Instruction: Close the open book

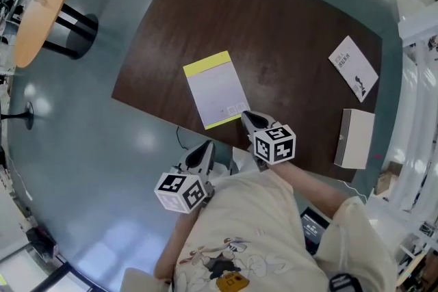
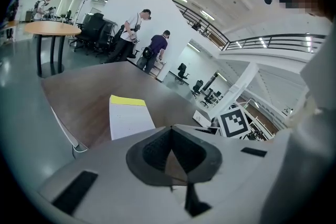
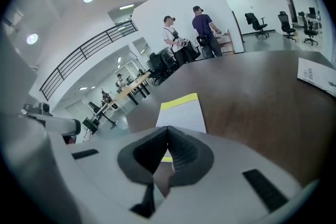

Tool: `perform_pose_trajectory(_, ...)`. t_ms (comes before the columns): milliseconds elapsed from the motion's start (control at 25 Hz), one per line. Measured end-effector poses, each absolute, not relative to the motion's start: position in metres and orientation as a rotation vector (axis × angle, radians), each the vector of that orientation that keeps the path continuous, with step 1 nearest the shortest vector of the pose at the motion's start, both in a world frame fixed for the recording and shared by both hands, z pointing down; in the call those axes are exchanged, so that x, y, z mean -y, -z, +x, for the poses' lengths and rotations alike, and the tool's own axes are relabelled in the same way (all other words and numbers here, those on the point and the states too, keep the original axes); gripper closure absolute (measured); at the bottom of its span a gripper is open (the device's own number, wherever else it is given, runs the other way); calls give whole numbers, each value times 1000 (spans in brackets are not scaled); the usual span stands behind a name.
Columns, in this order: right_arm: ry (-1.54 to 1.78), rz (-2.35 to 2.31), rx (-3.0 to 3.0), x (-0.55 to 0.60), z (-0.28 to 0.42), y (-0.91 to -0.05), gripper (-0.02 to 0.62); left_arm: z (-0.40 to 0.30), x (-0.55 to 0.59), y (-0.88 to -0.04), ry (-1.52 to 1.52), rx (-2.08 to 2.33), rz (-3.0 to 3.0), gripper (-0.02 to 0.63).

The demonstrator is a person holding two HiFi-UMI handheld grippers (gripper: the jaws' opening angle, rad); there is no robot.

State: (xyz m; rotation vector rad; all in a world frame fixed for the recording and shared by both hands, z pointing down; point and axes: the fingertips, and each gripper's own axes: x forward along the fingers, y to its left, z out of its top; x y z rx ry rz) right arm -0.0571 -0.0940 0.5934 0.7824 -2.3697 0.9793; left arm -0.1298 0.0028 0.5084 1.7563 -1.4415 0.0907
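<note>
The book (image 1: 216, 89) lies flat on the dark brown table (image 1: 274, 17), near its front edge. It shows as one pale panel with a yellow band at the far end and a thin yellow strip at the near end. My right gripper (image 1: 245, 115) hovers just over the book's near right corner, jaws shut with nothing in them. In the right gripper view the book (image 3: 181, 115) lies just beyond the shut tips (image 3: 168, 127). My left gripper (image 1: 207, 146) hangs off the table's front edge, shut and empty. In the left gripper view the book (image 2: 128, 118) is ahead to the left.
A white booklet (image 1: 353, 68) and a white box (image 1: 356, 138) sit on the table's right side. A cable (image 1: 181, 137) hangs at the front edge. A round wooden table (image 1: 41, 14) stands far left on the floor. People (image 3: 197, 31) stand in the background.
</note>
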Motion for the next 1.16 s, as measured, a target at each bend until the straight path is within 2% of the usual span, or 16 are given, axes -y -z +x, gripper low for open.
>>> perform_pose_trajectory(320,-956,915,2398,43,-56,-565,591,-125,-40,-499,-134,1338,1877,600)
perform_pose_trajectory(840,-858,1049,2338,-127,-76,-541,591,-172,-205,-475,-32,1259,1972,600)
perform_pose_trajectory(1160,-794,1028,2411,-200,-96,-498,591,-174,-268,-463,-38,1226,2002,600)
